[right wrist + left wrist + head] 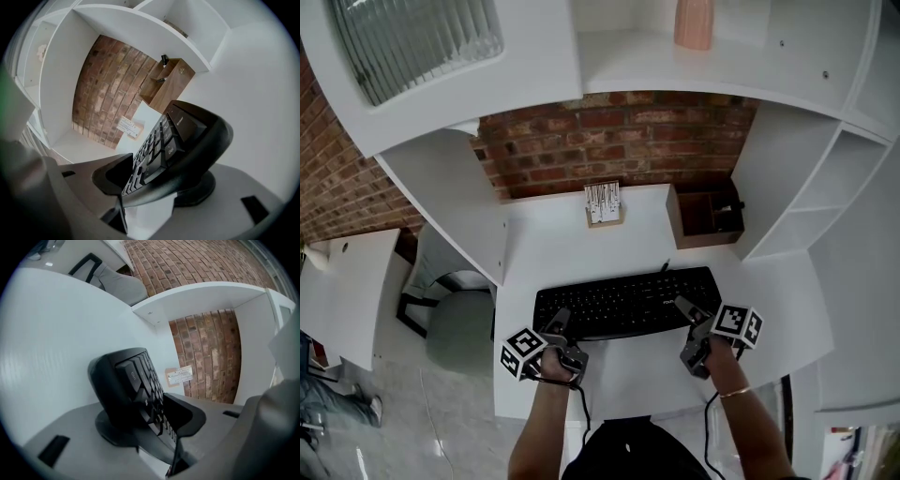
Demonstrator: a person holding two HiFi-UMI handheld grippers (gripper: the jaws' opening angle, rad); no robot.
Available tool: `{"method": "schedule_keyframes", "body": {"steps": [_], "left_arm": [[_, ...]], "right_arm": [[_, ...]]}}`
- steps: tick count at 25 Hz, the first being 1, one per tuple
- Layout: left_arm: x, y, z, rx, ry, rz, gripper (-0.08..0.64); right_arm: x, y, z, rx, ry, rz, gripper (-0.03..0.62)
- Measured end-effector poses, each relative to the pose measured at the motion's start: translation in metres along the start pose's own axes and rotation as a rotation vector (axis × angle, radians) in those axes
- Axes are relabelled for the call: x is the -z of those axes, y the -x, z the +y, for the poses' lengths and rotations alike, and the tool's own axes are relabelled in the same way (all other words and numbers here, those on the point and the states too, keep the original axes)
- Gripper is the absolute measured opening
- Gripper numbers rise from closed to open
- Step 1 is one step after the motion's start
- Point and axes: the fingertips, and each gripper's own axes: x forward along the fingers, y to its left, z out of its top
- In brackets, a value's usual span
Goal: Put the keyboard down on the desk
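A black keyboard [623, 302] lies flat on the white desk [546, 251], near its front edge. My left gripper [559, 328] is at the keyboard's left end and my right gripper [690, 313] at its right end. In the left gripper view the keyboard's end [129, 380] sits between the jaws of the left gripper [147, 420], one pad under it and the other standing just off the keys. The right gripper view shows the same: the keyboard's corner [187, 129] lies between the spread jaws of the right gripper [154, 183], with a gap at the key side.
A small holder with white papers [603, 204] stands at the back of the desk against the brick wall [609, 141]. A brown wooden organiser [705, 214] sits at the back right. White shelf panels flank the desk. A grey chair [459, 330] is on the left.
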Motion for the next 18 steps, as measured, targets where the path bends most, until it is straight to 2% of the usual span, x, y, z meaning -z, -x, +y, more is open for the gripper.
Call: {"method": "schedule_keyframes", "body": {"steps": [6, 11, 15, 18], "left_arm": [[0.002, 0.001, -0.001, -0.080, -0.109, 0.006, 0.184], [0.000, 0.004, -0.004, -0.126, -0.185, -0.008, 0.204], [-0.004, 0.007, -0.009, -0.166, -0.244, -0.015, 0.210], [-0.003, 0.009, -0.009, -0.186, -0.231, 0.001, 0.210]], "right_arm": [[0.002, 0.001, -0.001, 0.093, 0.112, 0.001, 0.248], [-0.001, 0.002, 0.002, 0.135, 0.174, -0.010, 0.262], [-0.005, 0.000, 0.009, 0.148, 0.187, -0.011, 0.264], [-0.007, 0.000, 0.011, 0.160, 0.160, -0.019, 0.264]]}}
